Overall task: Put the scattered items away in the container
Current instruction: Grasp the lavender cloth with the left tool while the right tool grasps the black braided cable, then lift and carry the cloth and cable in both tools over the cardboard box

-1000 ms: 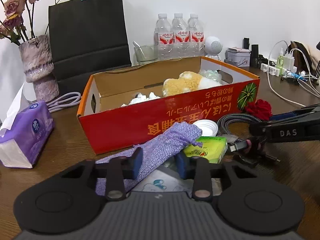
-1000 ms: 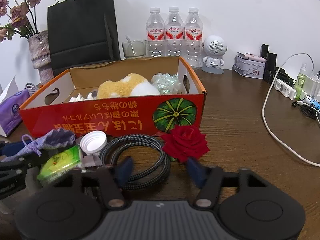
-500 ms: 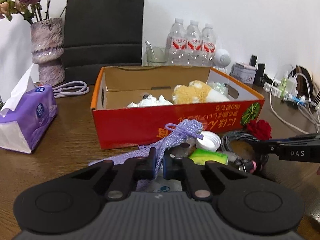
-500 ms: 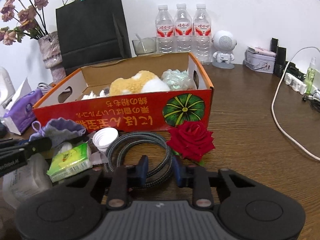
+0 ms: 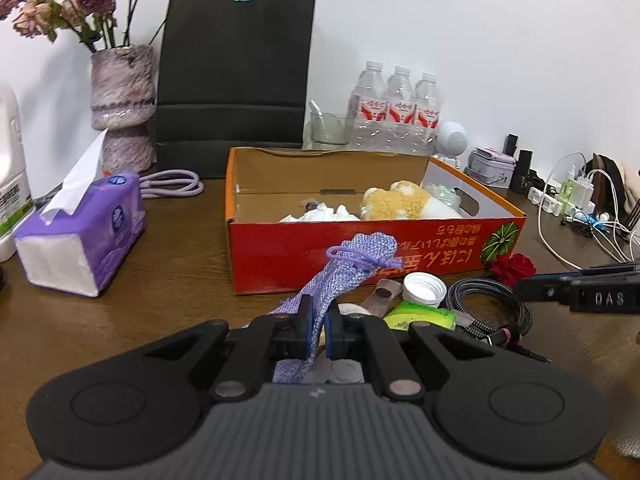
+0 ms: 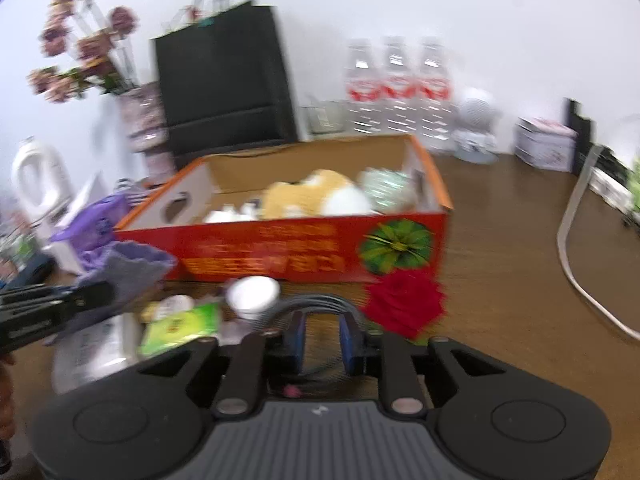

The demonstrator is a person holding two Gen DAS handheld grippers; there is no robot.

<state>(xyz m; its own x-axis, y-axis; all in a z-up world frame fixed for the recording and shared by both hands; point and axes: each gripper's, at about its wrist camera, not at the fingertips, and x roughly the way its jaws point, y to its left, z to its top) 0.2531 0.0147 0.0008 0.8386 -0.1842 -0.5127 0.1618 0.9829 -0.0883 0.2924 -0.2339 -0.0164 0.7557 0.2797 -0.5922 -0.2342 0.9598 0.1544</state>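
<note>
Purple knit pouch (image 5: 352, 264) sits clamped in your left gripper (image 5: 318, 330). Your right gripper (image 6: 323, 344), marked "DAS", straddles the braided cable (image 6: 312, 305); grip unclear. Red box (image 5: 420, 256) print unreadable.

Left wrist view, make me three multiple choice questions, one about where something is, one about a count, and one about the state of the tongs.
1. Where does the red rose lie?
A. inside the red box
B. on the table by the box's front right corner
C. in the vase

2. How many water bottles stand behind the red box?
A. two
B. three
C. five

3. What are the left tongs doing?
A. shut on the purple pouch
B. open over the white cap
C. shut on the tissue pack

Answers:
1. B, the rose rests on the wood just outside the box, beside the braided cable.
2. B, three capped bottles stand side by side.
3. A, the blue pads pinch the purple pouch, whose tied end stands up in front of the box.
</note>
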